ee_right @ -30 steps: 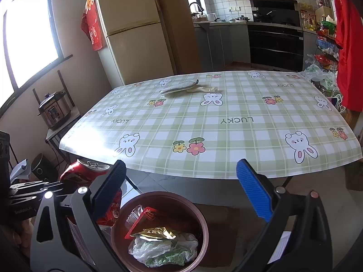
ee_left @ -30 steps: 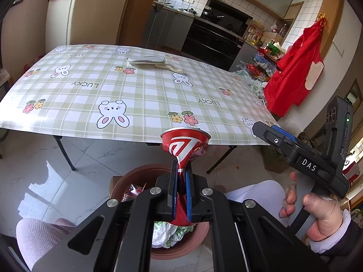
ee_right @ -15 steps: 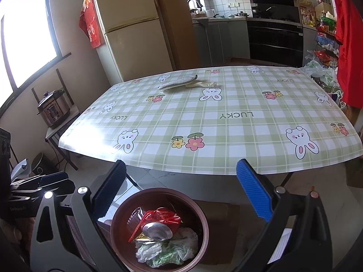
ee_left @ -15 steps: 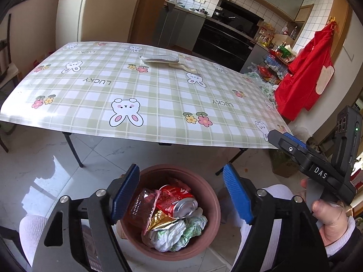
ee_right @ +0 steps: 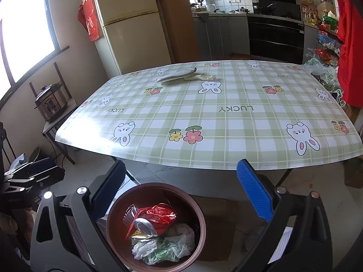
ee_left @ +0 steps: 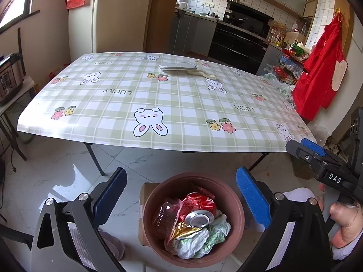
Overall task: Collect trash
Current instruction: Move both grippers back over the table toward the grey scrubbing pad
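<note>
A crushed red can (ee_left: pixel 199 208) lies on top of wrappers and plastic bags in the brown round bin (ee_left: pixel 238 204) on the floor. My left gripper (ee_left: pixel 180 174) hovers above that bin. Its jaws are opening wide and nothing is between them. My right gripper (ee_right: pixel 180 165) hangs over the same bin (ee_right: pixel 200 217), open and empty, with the can (ee_right: pixel 154 218) below it. On the far side of the checked table (ee_left: pixel 181 104) rest a silver pouch (ee_left: pixel 178 66) and a pale peel-like scrap (ee_left: pixel 202 74).
The bin stands on cardboard (ee_right: pixel 217 215) just in front of the table's near edge. A fridge (ee_right: pixel 131 22) and a cooker on a side stand (ee_right: pixel 51 103) are at the left. Red clothing (ee_left: pixel 322 77) and a cluttered rack are at the right. A knee (ee_left: pixel 295 195) is beside the bin.
The left gripper let go of the crushed red can, which dropped into the bin, and its jaws spread wide. The right gripper stayed open above the bin.
</note>
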